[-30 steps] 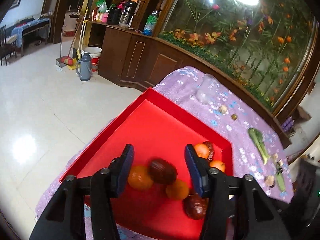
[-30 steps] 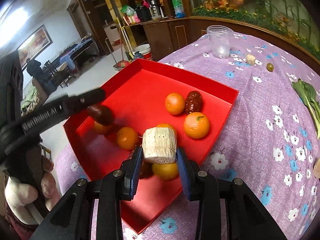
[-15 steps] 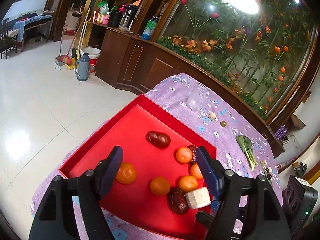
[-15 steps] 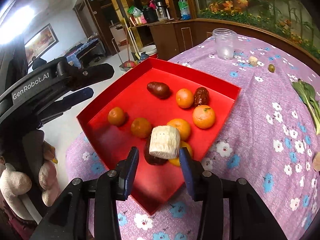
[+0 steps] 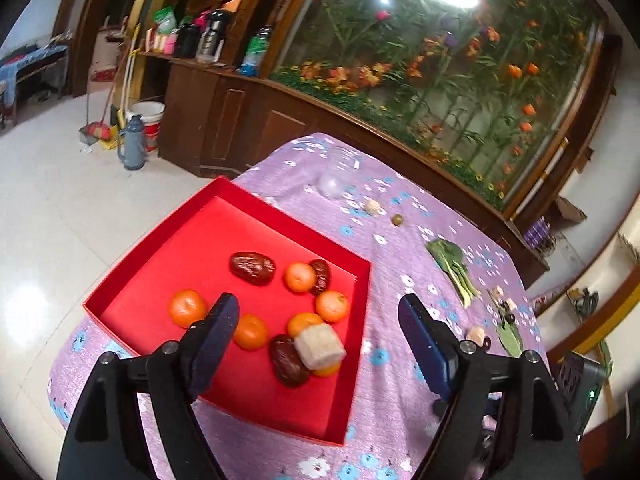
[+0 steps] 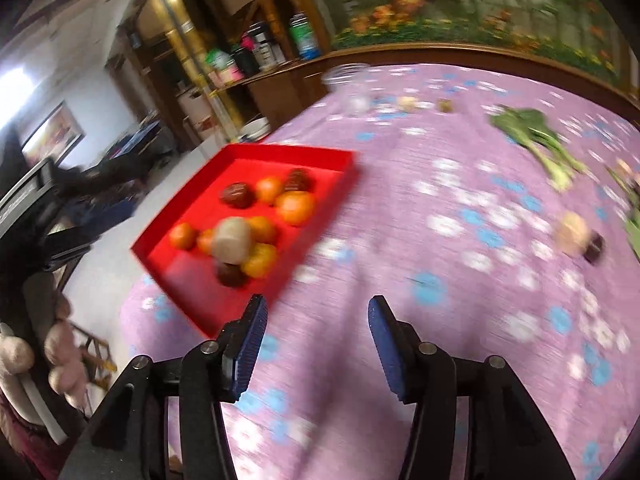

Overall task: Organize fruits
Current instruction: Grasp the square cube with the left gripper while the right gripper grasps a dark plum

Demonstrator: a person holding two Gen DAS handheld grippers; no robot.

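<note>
A clear glass jar (image 5: 335, 176) stands on the purple flowered tabletop (image 5: 400, 408). A leafy green (image 5: 454, 266) lies well apart from it; a blue thermos (image 5: 133, 143) sits on the floor.

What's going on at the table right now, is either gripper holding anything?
Neither. The left gripper and right gripper are both open and empty above the purple flowered tablecloth. The red tray holds several oranges, dark red dates and a pale chunk resting on top of the fruit pile near its front corner. A leafy green and small bits lie outside the tray. The right wrist view is motion-blurred.
</note>
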